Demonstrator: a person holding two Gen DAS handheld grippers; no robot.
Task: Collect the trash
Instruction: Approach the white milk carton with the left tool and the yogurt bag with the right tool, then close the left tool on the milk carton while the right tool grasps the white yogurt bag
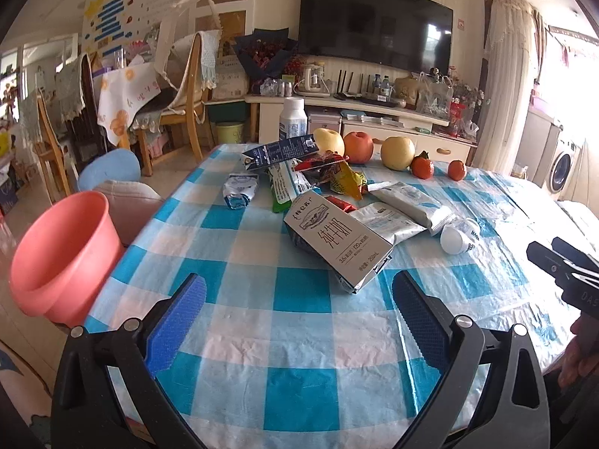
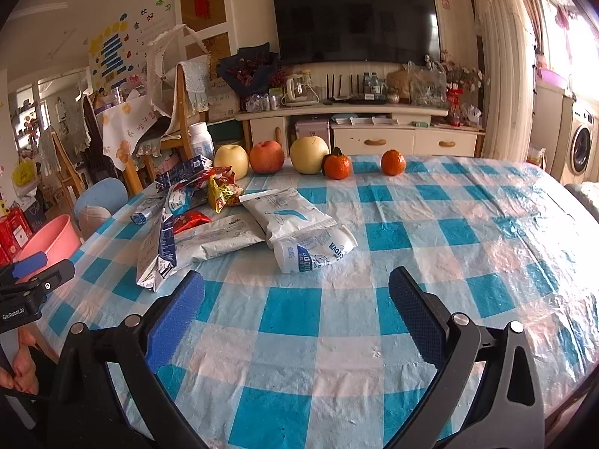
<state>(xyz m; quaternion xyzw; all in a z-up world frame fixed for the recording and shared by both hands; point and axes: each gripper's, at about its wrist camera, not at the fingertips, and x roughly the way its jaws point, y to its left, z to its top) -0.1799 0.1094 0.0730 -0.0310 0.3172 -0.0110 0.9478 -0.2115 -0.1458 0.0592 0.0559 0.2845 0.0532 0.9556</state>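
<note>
Trash lies heaped on the blue-and-white checked tablecloth (image 1: 299, 321), filling the centre of the left wrist view and the left-centre of the right wrist view. Nearest in each view are the grippers: the left gripper (image 1: 299, 310) spreads its blue pads wide over bare cloth at the bottom of its frame with nothing between them, and the right gripper (image 2: 295, 307) is likewise spread wide and empty at the bottom of its frame. A hand (image 1: 578, 359) shows at the lower right edge of the left wrist view.

Just beyond the left gripper lies a flattened milk carton (image 1: 337, 239), grey and white, with its near end crumpled. To its right in that view are two silver-white pouches (image 1: 397, 209), overlapping, and a small white bottle (image 2: 312, 250) on its side, which sits just beyond the right gripper in the right wrist view. Behind these are red and yellow snack wrappers (image 1: 337, 176), a dark blue carton (image 1: 280, 153) tilted on the heap, and a small crushed packet (image 1: 239, 189) to the left.

A pink bin (image 1: 63, 258) stands off the table's edge at the left of the left wrist view. Along the far edge stand a white upright bottle (image 1: 293, 118), three apples (image 1: 358, 146) and two tangerines (image 2: 393, 162). A television (image 2: 355, 22) hangs at the top centre.
</note>
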